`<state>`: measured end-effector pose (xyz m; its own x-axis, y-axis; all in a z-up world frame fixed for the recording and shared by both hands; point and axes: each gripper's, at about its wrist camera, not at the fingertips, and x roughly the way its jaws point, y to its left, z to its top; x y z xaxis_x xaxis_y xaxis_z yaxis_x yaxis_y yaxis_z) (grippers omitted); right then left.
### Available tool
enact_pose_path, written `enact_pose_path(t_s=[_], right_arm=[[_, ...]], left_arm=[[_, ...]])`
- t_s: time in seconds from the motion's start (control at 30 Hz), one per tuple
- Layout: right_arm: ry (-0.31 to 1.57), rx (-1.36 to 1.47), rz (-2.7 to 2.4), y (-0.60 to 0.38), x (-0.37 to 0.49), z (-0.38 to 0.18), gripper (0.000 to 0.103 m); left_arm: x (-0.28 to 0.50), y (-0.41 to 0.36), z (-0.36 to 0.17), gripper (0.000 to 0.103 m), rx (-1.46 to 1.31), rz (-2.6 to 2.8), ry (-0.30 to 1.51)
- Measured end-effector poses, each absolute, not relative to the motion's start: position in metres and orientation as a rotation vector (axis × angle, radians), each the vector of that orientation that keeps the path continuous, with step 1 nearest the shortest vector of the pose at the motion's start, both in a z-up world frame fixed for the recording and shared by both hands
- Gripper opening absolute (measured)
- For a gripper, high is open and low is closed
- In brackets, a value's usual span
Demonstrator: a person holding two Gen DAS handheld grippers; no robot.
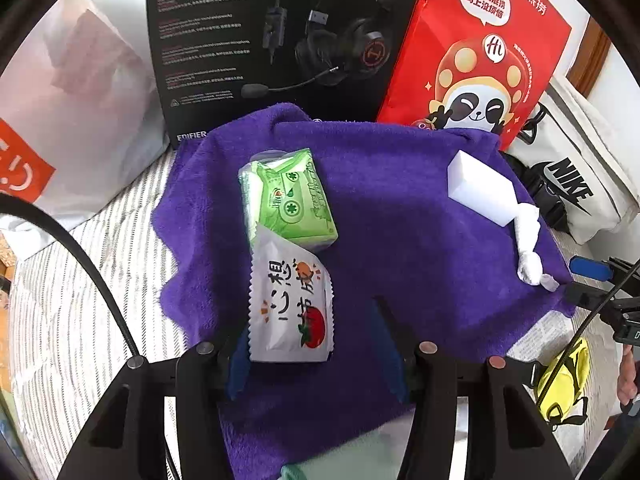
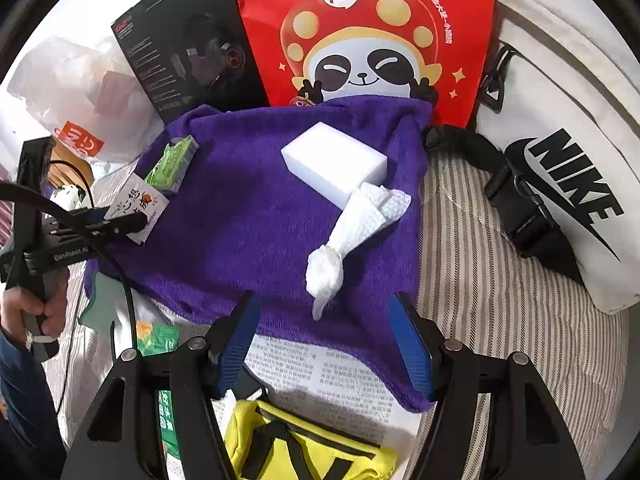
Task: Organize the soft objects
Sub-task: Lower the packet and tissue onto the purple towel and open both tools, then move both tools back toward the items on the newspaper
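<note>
Black tongs [image 2: 322,344] — blue ribbed pads [image 2: 410,346], silver screws.

A striped bed cover [image 2: 480,280] is carrying everything. A purple towel [image 2: 256,232] is lying across the middle of the frame, overlapping a printed paper sheet [image 2: 332,380] at the bottom. A white Nike bag [image 2: 560,160] is resting at right, a yellow pouch [image 2: 304,444] at bottom centre.

Bright daylight falls across the purple towel [image 1: 400,200], from its upper left judging by the glare. The plastic bag [image 1: 80,92] left of the towel is washed out nearly white. A soft shadow band crosses the towel's middle. Both views bend hard toward dark round edges; the near fingers [image 2: 236,344] are slightly soft.
</note>
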<state>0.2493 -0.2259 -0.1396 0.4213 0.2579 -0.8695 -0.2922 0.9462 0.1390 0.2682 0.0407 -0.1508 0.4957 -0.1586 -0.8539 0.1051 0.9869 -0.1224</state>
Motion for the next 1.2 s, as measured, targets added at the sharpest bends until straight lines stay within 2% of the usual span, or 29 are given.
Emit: enact_pose_path(t_s=[0.33, 0.63, 1.0, 1.2], right_arm=[[1.050, -0.029, 0.338, -0.233, 0.220, -0.125, 0.067], [1.032, -0.034, 0.336, -0.230, 0.182, -0.112, 0.071], [1.049, -0.011, 0.319, -0.231, 0.145, -0.115, 0.072], [1.057, 0.002, 0.328, -0.229, 0.127, -0.117, 0.072]], left_arm=[[0.237, 0.049, -0.129, 0.055, -0.041, -0.132, 1.006], [0.197, 0.043, -0.120, 0.058, -0.049, -0.138, 0.982], [0.153, 0.058, -0.138, 0.060, -0.129, -0.141, 1.008], [0.160, 0.052, -0.158, 0.061, -0.182, -0.155, 1.031]])
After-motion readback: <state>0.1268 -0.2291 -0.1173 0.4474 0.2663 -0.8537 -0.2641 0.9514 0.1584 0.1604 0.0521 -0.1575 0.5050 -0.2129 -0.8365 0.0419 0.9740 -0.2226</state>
